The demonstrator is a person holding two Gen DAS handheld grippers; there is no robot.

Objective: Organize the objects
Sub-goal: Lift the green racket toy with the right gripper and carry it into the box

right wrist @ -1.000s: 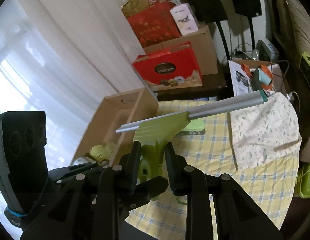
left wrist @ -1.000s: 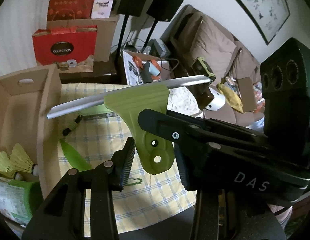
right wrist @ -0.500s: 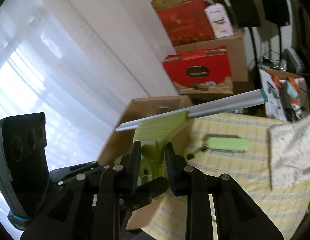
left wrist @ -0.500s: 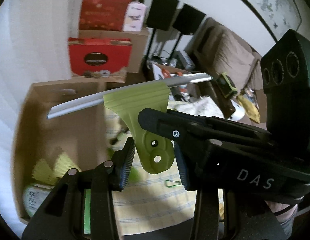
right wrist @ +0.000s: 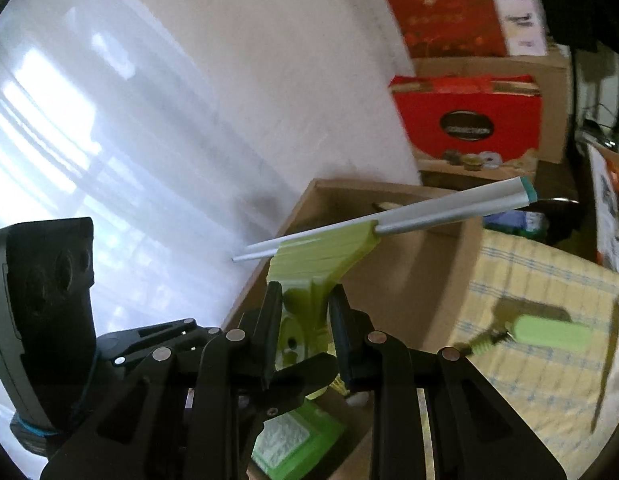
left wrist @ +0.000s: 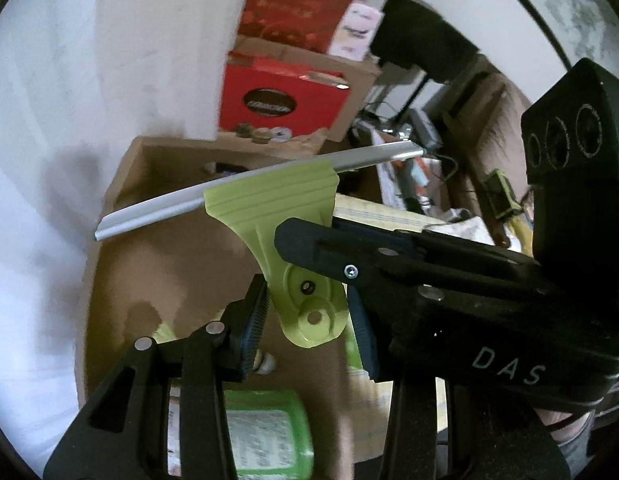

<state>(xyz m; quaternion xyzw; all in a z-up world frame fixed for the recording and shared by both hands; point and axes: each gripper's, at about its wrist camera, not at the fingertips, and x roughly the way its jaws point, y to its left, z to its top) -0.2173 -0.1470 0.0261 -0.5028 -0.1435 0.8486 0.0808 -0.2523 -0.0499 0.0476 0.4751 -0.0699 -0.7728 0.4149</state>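
A lime-green squeegee head with a silver blade is held by both grippers. In the left wrist view my left gripper is shut on its rounded handle end, one pad against each side. My right gripper is shut on the squeegee at its narrow neck; one of its fingers reaches in from the right in the left wrist view. The squeegee hangs above an open cardboard box, whose far wall shows behind the blade.
In the box lie a green wipes pack and a shuttlecock. Right of the box is a table with a yellow checked cloth and a green handle piece. Red gift boxes are stacked behind; a white curtain hangs left.
Both grippers have carried the squeegee leftward, from over the checked table to over the open cardboard box. Both grips look unchanged.
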